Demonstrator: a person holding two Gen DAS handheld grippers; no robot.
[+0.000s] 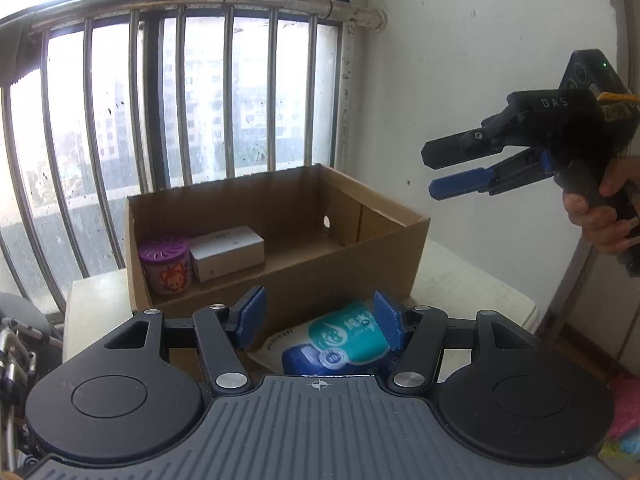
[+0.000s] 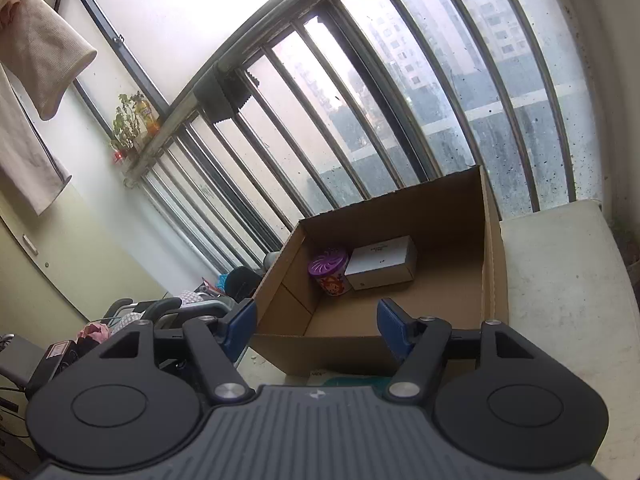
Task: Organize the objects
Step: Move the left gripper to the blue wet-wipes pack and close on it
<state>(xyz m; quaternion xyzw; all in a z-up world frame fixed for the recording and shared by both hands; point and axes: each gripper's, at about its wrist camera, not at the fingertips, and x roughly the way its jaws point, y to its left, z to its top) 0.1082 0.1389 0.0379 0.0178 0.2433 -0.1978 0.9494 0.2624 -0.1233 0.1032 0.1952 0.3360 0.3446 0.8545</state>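
An open cardboard box [image 1: 320, 276] [image 2: 490, 260] stands on a white table [image 1: 460, 284] [image 2: 560, 280] by the window. Inside it, at its left end, a purple-lidded canister [image 1: 166, 266] [image 2: 330, 276] stands beside a small white carton [image 1: 228, 252] [image 2: 382, 262]. A blue and teal wipes packet [image 1: 340, 340] lies on the table in front of the box. My left gripper [image 1: 318, 312] hangs open above it, and the pads do not clamp it. My right gripper [image 2: 316, 320] [image 1: 430, 174] is open with nothing in it, raised to the right of the box and held by a hand [image 1: 600, 216].
Metal window bars [image 1: 180, 100] run behind the box, and a white wall [image 1: 480, 60] rises at the right. Cluttered things and a metal frame [image 2: 132, 316] crowd the floor left of the table. Cloth [image 2: 36, 52] hangs at upper left, and a plant [image 2: 128, 120] sits on the rail.
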